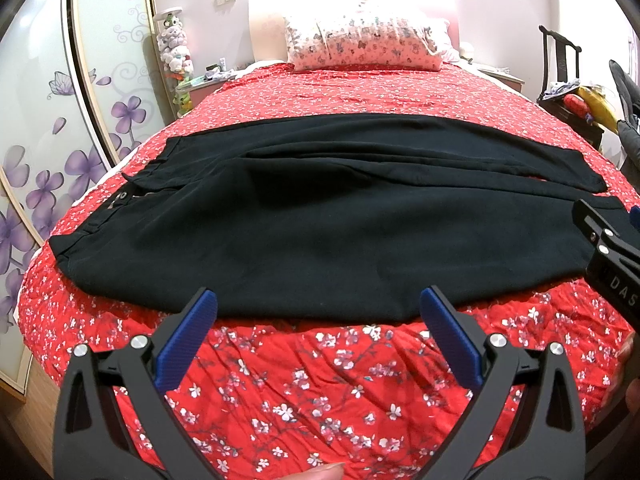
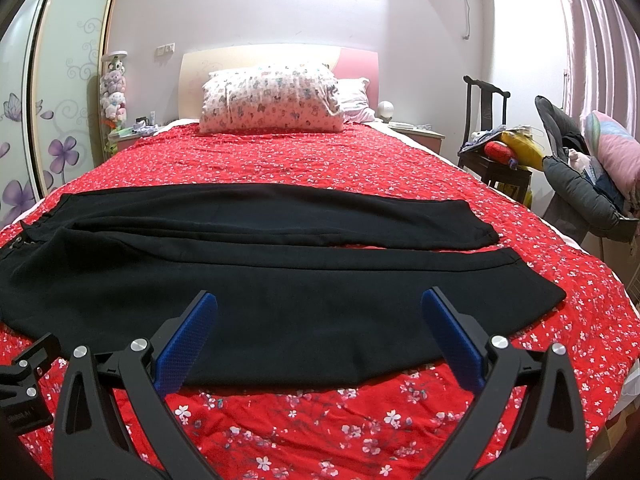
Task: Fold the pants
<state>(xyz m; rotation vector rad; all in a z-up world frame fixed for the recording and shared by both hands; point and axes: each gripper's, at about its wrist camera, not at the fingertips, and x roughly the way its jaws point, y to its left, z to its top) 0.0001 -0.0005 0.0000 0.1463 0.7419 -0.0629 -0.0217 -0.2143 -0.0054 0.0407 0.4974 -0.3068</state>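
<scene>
Nearest in the left wrist view, the left gripper (image 1: 318, 304) has its jaws spread wide and released, its blue pads (image 1: 188, 344) hanging over the red floral bedspread (image 1: 320, 380) just short of the near edge of the pants (image 1: 320, 232). A fingertip shows at the bottom edge of that view. The right gripper (image 2: 319, 304) is likewise released, jaws wide apart, and its tips overlap the near edge of the dark fabric in the right wrist view, though contact cannot be told. Each gripper shows partly in the other's view: the right one at the right edge of the left view, the left one at the lower left of the right view.

The pants are black and lie flat across the bed, waistband (image 1: 116, 200) to the left with a button visible, the 2 legs running to the right. The near leg (image 2: 360, 300) is the wider band; the far leg (image 2: 300, 216) lies just beyond it, with a narrow strip of red showing between them toward the hems.

Beyond, the bedspread runs up to a patterned pillow (image 2: 272, 100) against the headboard (image 2: 280, 54). To the left stands a wardrobe door (image 1: 40, 120) with purple flowers and a column of plush toys (image 1: 174, 44). To the right a dark chair (image 2: 492, 136) is piled with items.
</scene>
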